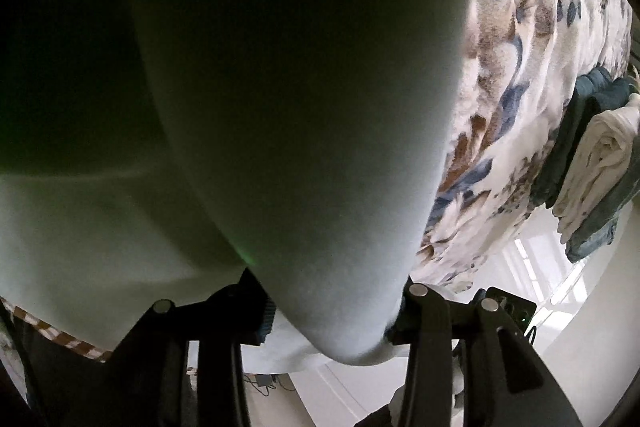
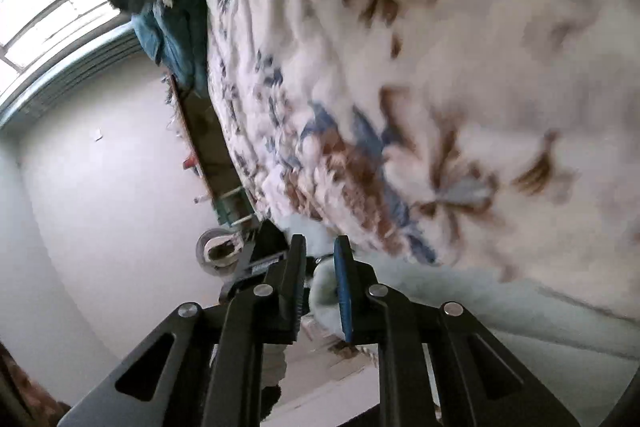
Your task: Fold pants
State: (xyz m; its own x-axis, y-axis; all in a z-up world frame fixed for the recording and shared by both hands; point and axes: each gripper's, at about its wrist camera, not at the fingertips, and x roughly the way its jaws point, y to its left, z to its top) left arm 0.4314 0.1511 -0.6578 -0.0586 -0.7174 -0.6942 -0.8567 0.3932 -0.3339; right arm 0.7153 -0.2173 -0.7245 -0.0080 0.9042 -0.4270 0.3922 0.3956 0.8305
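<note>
In the left wrist view the pale pants (image 1: pixel 280 107) drape right over the lens, hiding most of the bed and the fingertips of the left hand-held gripper (image 1: pixel 332 307). The floral blanket (image 2: pixel 440 87) is smeared by motion blur in the right wrist view. A small round object on the floor (image 2: pixel 218 253) is too indistinct to name.

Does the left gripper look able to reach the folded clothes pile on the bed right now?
Probably not: the left gripper is closed on the pale pants, whose cloth drapes across its view, and the clothes pile lies off across the floral blanket.
</note>
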